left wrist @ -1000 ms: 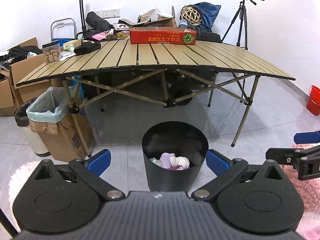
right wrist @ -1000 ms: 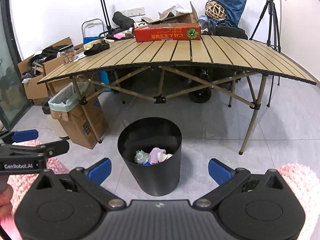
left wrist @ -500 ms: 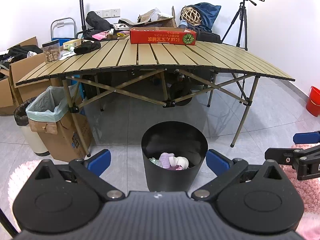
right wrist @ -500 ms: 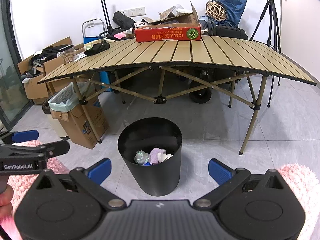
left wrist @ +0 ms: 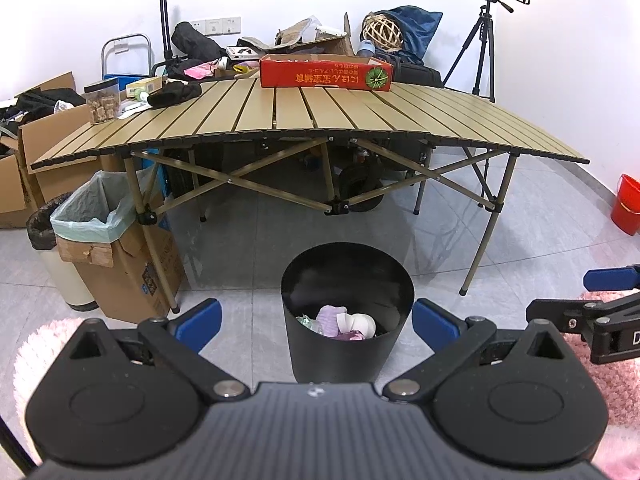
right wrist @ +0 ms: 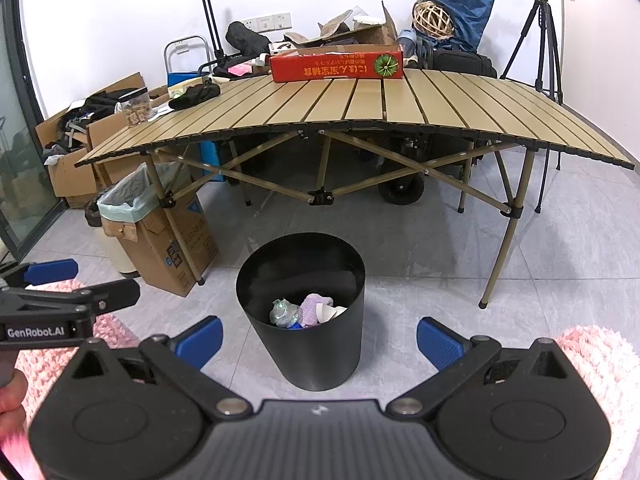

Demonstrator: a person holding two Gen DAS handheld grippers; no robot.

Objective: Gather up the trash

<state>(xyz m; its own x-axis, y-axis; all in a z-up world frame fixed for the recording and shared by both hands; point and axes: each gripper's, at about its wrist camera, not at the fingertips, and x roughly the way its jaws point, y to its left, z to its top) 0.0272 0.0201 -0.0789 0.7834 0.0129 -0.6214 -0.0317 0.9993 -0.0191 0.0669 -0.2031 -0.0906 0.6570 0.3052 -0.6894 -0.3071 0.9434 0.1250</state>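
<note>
A black round trash bin (left wrist: 346, 312) stands on the grey tile floor in front of a slatted folding table; it also shows in the right wrist view (right wrist: 306, 312). Inside lie crumpled bits of trash (left wrist: 340, 322): purple, white and clear green pieces (right wrist: 308, 312). My left gripper (left wrist: 316, 322) is open and empty, held above and just short of the bin. My right gripper (right wrist: 320, 340) is open and empty too, above the bin's near side. Each gripper shows at the edge of the other's view.
The tan folding table (left wrist: 320, 120) carries a red box (left wrist: 326, 73), a jar and a black cloth. A lined cardboard bin (left wrist: 108, 248) stands left. Pink fluffy rugs (right wrist: 600, 364) lie at both sides. A tripod (left wrist: 484, 44) and a red bucket (left wrist: 626, 204) stand right.
Both grippers have barely shifted. Nothing was taken hold of or let go.
</note>
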